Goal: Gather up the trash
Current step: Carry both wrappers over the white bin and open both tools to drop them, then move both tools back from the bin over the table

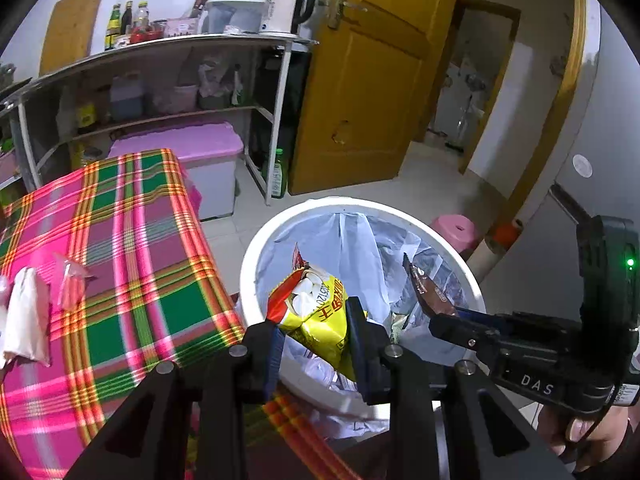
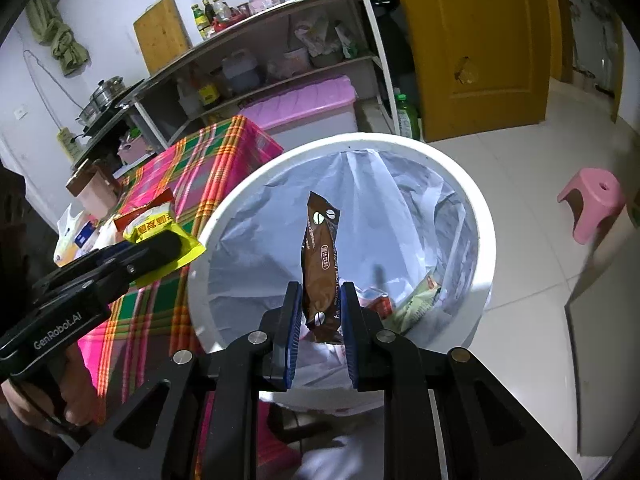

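Note:
A white round trash bin (image 1: 256, 256) (image 2: 476, 216) with a clear liner stands on the floor beside the table. My left gripper (image 1: 316, 324) is shut on a yellow snack bag (image 1: 316, 304) and holds it over the bin's near rim. In the right wrist view this snack bag (image 2: 160, 232) sits at the left, just short of the bin. My right gripper (image 2: 320, 312) is shut on a brown coffee sachet (image 2: 320, 248), upright above the bin's opening. The same sachet (image 1: 424, 284) shows in the left wrist view at the tip of the right gripper (image 1: 444, 320). Some wrappers (image 2: 416, 300) lie in the bin.
A table with a pink and green plaid cloth (image 1: 120, 248) stands left of the bin, with a white packet (image 1: 24, 316) and a clear wrapper (image 1: 72, 280) on it. A pink stool (image 2: 592, 204), a yellow door (image 2: 480, 40), shelves (image 1: 160, 80) and a pink-lidded box (image 1: 192, 148) stand around.

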Tool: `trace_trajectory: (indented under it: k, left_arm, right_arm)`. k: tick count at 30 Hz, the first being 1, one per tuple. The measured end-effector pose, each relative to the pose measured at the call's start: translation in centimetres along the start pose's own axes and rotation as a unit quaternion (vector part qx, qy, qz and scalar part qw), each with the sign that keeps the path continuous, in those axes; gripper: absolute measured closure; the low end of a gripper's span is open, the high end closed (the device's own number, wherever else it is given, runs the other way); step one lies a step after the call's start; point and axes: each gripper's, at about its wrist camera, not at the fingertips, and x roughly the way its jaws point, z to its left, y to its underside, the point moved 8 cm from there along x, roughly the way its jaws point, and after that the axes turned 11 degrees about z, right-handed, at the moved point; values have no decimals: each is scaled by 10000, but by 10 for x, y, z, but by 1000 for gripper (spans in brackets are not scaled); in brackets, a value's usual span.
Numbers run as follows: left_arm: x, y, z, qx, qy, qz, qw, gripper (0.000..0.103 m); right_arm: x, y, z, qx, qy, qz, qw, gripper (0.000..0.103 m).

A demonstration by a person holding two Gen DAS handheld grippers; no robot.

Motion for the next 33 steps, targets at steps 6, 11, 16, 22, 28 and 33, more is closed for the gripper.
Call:
trace_trajectory:
  k: [6,11,16,22,28,33]
  left_arm:
    - [11,-7,-7,111,-22,39,9999,73]
    - [13,-8,-7,116,24,28,9999,65]
    - [7,-7,-6,42,75,5,10000,65]
    - [-9,2,1,-105,93,-83,9999,65]
    - [-33,18,14,-274,-40,-204,9994,65]
    - [-55,35,29,-423,-205,-303,9984,65]
  right_arm:
    - [6,-3,-7,42,16,53,10000,82]
    - [6,-4,-7,67,-13,18,10000,67]
    - [-2,-4,-5,58,-40,-61,10000,66]
    - [-15,-2,7,-57,-83,-187,9998,66]
    - [-26,2,32,-298,-187,-310,9989,66]
    - [-31,10,59,-582,-255,-368,9973,66]
